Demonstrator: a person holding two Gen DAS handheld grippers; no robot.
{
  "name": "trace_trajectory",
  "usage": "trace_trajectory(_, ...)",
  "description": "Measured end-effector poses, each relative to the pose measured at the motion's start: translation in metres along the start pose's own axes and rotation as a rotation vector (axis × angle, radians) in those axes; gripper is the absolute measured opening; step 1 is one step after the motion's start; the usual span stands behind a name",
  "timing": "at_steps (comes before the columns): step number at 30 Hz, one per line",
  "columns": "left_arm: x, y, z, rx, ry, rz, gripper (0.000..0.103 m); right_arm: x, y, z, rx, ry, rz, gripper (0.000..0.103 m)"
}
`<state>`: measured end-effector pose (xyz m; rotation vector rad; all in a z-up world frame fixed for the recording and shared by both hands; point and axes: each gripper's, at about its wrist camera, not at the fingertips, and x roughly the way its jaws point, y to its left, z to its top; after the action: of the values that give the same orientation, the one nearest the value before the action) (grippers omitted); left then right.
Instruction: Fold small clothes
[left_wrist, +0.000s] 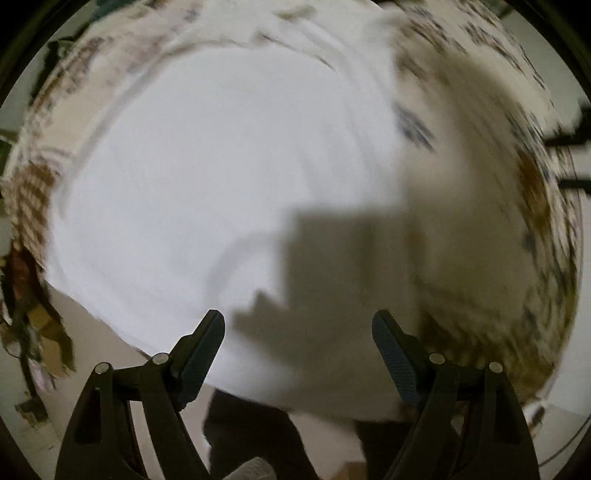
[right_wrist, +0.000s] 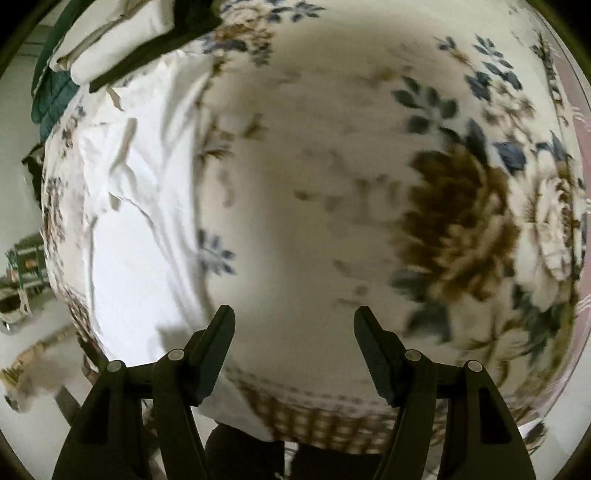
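Note:
A white garment (left_wrist: 207, 177) lies spread on a floral bedsheet (left_wrist: 491, 206). The left wrist view is motion-blurred. My left gripper (left_wrist: 298, 325) is open and empty, above the garment's near edge, and its shadow falls on the cloth. In the right wrist view the same white garment (right_wrist: 136, 229) lies wrinkled at the left. My right gripper (right_wrist: 294, 321) is open and empty above the bare floral bedsheet (right_wrist: 443, 206), to the right of the garment.
Folded white and dark clothes (right_wrist: 118, 40) and a teal item (right_wrist: 51, 92) sit at the bed's far left corner. The bed's patterned front edge (right_wrist: 325, 417) is just below the right gripper. Floor and clutter (left_wrist: 33, 332) lie at the left.

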<state>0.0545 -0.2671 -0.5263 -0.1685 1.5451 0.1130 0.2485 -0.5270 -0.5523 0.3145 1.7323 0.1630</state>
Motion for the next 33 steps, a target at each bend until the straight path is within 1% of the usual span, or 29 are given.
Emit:
trace_trajectory(2,0.014,-0.026,-0.012,0.026,0.012,-0.008,0.081,-0.001,-0.017,0.001,-0.001,0.015,-0.002,0.069)
trace_trajectory(3,0.022,-0.038,-0.015,0.042,0.019,0.001,0.081,-0.002,-0.025,0.003,-0.005,0.016,-0.002,0.069)
trace_trajectory(4,0.033,-0.049,-0.018,0.062,0.026,0.022,0.081,-0.003,-0.030,0.006,-0.009,0.014,-0.004,0.069)
trace_trajectory(5,0.045,-0.059,-0.021,0.077,0.030,0.045,0.078,-0.002,-0.032,0.010,-0.011,0.013,-0.005,0.069)
trace_trajectory(6,0.056,-0.066,-0.021,0.081,0.033,0.061,0.069,-0.002,-0.033,0.014,-0.014,0.012,-0.005,0.069)
trace_trajectory(7,0.064,-0.067,-0.021,0.077,0.034,0.086,0.039,-0.003,-0.035,0.021,-0.025,0.009,-0.003,0.069)
trace_trajectory(8,0.067,-0.067,-0.020,0.072,0.027,0.112,0.019,-0.004,-0.033,0.028,-0.036,0.006,-0.003,0.069)
trace_trajectory(9,0.067,-0.063,-0.018,0.058,0.016,0.119,0.014,-0.004,-0.030,0.034,-0.051,0.004,-0.004,0.069)
trace_trajectory(10,0.060,-0.052,-0.016,0.004,-0.008,0.072,0.006,-0.003,-0.026,0.041,-0.069,0.003,-0.007,0.069)
trace_trajectory(12,0.047,-0.039,-0.016,-0.052,-0.043,0.009,0.005,0.002,-0.016,0.060,-0.107,0.002,-0.003,0.069)
trace_trajectory(14,0.030,-0.031,-0.020,-0.062,-0.072,-0.029,0.004,0.009,0.001,0.080,-0.140,0.000,0.032,0.069)
trace_trajectory(16,0.017,-0.028,-0.022,-0.052,-0.090,-0.021,0.002,0.016,0.017,0.101,-0.167,0.004,0.091,0.069)
trace_trajectory(18,0.003,-0.022,-0.021,-0.063,-0.107,-0.025,0.002,0.026,0.038,0.131,-0.182,-0.003,0.161,0.069)
trace_trajectory(21,-0.016,-0.003,-0.013,-0.099,-0.130,-0.026,0.002,0.037,0.063,0.170,-0.175,-0.015,0.254,0.069)
trace_trajectory(22,-0.018,-0.002,-0.019,-0.106,-0.135,-0.025,0.002,0.043,0.073,0.189,-0.164,-0.013,0.290,0.069)
trace_trajectory(24,-0.027,0.008,-0.013,-0.124,-0.147,-0.025,0.002,0.055,0.083,0.212,-0.137,-0.009,0.309,0.069)
trace_trajectory(25,-0.026,0.015,-0.020,-0.128,-0.152,-0.024,0.002,0.062,0.087,0.224,-0.119,-0.002,0.316,0.069)
trace_trajectory(27,-0.028,0.024,-0.016,-0.132,-0.154,-0.022,0.002,0.077,0.094,0.244,-0.076,0.005,0.314,0.068)
trace_trajectory(28,-0.028,0.027,-0.014,-0.134,-0.152,-0.020,0.002,0.086,0.097,0.251,-0.055,0.018,0.323,0.066)
trace_trajectory(29,-0.027,0.028,-0.010,-0.137,-0.154,-0.016,0.002,0.092,0.098,0.254,-0.038,0.028,0.332,0.047)
trace_trajectory(30,-0.029,0.032,-0.011,-0.140,-0.156,-0.014,0.002,0.099,0.101,0.257,-0.021,0.039,0.346,0.024)
trace_trajectory(32,-0.039,0.046,-0.016,-0.149,-0.162,-0.021,0.002,0.106,0.108,0.258,-0.018,0.037,0.328,0.009)
trace_trajectory(33,-0.042,0.053,-0.014,-0.155,-0.167,-0.030,0.002,0.103,0.114,0.257,-0.027,0.017,0.319,0.006)
